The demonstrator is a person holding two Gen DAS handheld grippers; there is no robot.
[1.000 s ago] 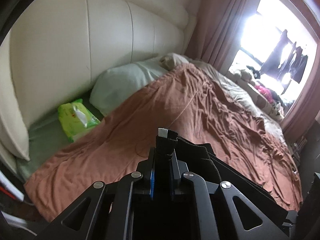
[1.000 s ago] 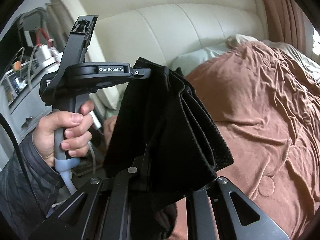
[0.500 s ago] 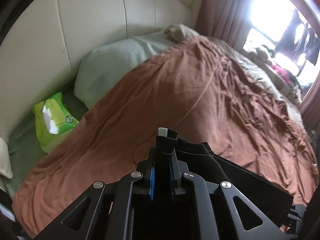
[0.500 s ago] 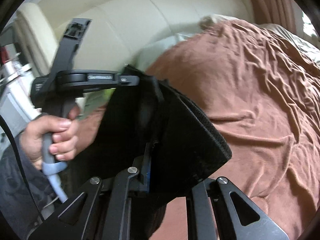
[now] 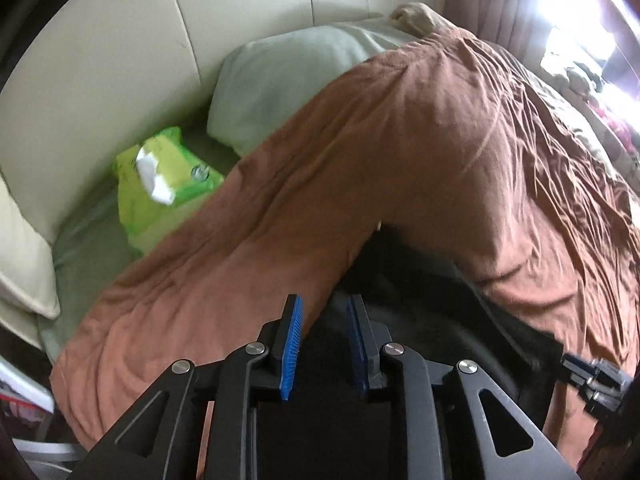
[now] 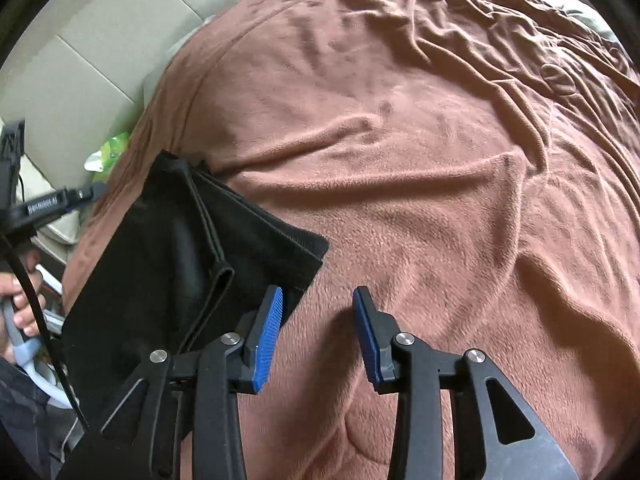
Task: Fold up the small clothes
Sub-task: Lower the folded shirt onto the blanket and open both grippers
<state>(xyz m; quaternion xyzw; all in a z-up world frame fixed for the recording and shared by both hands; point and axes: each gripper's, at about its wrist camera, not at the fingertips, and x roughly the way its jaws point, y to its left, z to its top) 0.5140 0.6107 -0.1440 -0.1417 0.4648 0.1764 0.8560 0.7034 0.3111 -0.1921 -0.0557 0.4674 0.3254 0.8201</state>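
Both hand-held grippers have dropped toward the bed and let go of the folded black fabric garment [image 6: 192,256], which a second ago hung clamped between them and now lies on the rumpled brown fleece blanket [image 6: 440,160]. The left hand-held gripper [image 5: 325,332] has its blue-padded jaws opening, the dark cloth lying just past them, unpinched. The right hand-held gripper [image 6: 318,328] is likewise opening over bare blanket, the garment just beside its left finger.
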